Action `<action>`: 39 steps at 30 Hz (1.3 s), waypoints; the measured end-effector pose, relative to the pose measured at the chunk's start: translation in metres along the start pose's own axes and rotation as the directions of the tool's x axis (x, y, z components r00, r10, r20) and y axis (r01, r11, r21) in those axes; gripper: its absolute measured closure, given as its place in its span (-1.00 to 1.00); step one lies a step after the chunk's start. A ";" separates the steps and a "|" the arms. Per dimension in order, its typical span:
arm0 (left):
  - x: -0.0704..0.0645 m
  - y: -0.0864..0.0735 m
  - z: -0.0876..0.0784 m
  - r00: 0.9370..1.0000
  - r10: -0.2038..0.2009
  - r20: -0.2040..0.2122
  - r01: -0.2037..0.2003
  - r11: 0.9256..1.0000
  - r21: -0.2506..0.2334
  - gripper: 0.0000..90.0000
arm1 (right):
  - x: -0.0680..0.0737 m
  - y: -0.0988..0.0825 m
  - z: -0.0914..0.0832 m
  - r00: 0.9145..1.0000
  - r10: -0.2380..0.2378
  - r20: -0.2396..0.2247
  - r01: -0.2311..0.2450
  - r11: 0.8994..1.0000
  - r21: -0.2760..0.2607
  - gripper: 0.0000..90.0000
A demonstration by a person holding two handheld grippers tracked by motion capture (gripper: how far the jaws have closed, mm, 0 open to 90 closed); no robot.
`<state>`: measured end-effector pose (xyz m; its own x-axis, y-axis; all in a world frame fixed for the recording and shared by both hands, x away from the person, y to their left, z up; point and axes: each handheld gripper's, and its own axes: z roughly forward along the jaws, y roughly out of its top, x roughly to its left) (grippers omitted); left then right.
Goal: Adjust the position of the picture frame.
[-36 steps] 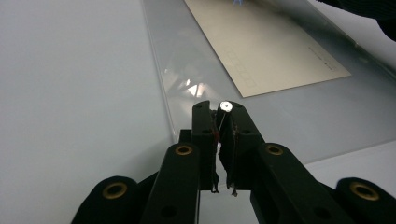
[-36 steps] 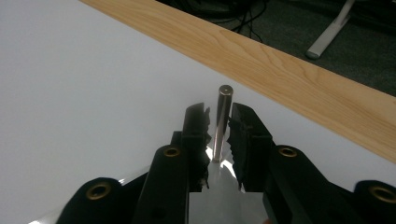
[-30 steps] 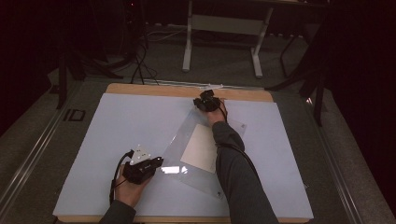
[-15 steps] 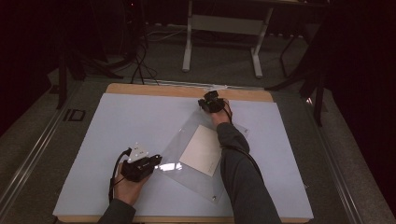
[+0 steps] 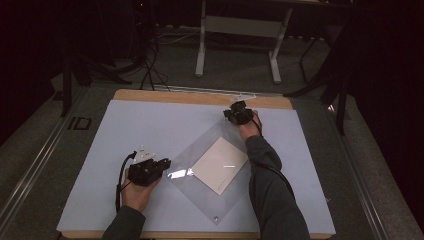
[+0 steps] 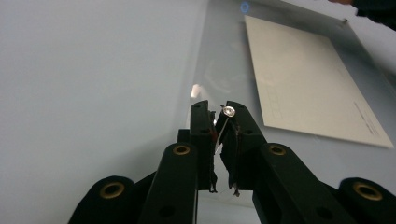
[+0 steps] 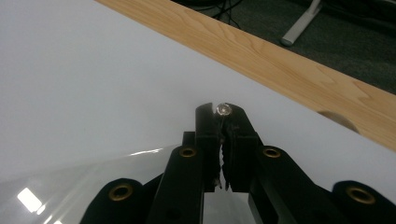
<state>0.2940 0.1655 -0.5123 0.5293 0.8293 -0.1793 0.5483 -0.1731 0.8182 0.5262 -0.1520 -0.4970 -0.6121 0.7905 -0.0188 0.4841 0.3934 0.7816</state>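
Observation:
A clear plastic sheet [image 5: 200, 150] lies as a diamond on the white mat, with a white paper card [image 5: 220, 165] inside it. My left gripper [image 5: 167, 163] pinches the sheet's left corner; in the left gripper view the jaws [image 6: 217, 112] hold the thin edge by a metal rivet [image 6: 229, 110], and they have just been easing apart slightly with the sheet [image 6: 224, 70] still between them. The card [image 6: 303, 84] lies beyond. My right gripper [image 5: 232, 114] is shut on the far corner, lifted a little; its rivet [image 7: 222, 108] sits at the tips of the right gripper [image 7: 219, 112], and the sheet [image 7: 93, 186] curves up from below.
The white mat [image 5: 150, 125] covers a wooden table whose far edge [image 5: 175, 96] runs just beyond the right gripper. Another rivet [image 5: 216, 218] marks the sheet's near corner. Desk legs [image 5: 202, 45] and cables stand on the dark floor behind.
The right gripper has carried the sheet's far corner to the right and slightly up, drawing the sheet out. The left hand has stayed in place.

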 end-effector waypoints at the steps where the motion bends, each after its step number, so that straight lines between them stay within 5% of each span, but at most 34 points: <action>1: 0.001 0.001 0.001 1.000 0.000 0.000 0.000 1.000 0.000 0.83 | -0.001 -0.002 -0.002 1.000 -0.003 0.003 0.003 1.000 0.001 0.91; 11: 0.014 0.005 0.000 0.997 -0.080 -0.010 0.080 0.997 -0.023 0.79 | -0.003 -0.008 -0.022 1.000 -0.016 0.014 0.016 1.000 -0.004 0.91; 30: 0.039 0.032 0.005 0.990 -0.125 -0.064 0.122 0.991 -0.056 0.76 | -0.005 -0.024 -0.059 0.999 -0.031 0.016 0.031 0.999 -0.020 0.91; 39: 0.047 0.047 0.016 0.992 -0.103 -0.072 0.101 0.995 -0.025 0.77 | -0.006 -0.036 -0.074 0.999 -0.014 0.031 0.015 1.000 -0.025 0.91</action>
<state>0.3551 0.1880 -0.4906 0.4223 0.8787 -0.2225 0.5826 -0.0750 0.8093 0.4661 -0.2062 -0.4789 -0.5992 0.7991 -0.0487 0.4596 0.3932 0.7963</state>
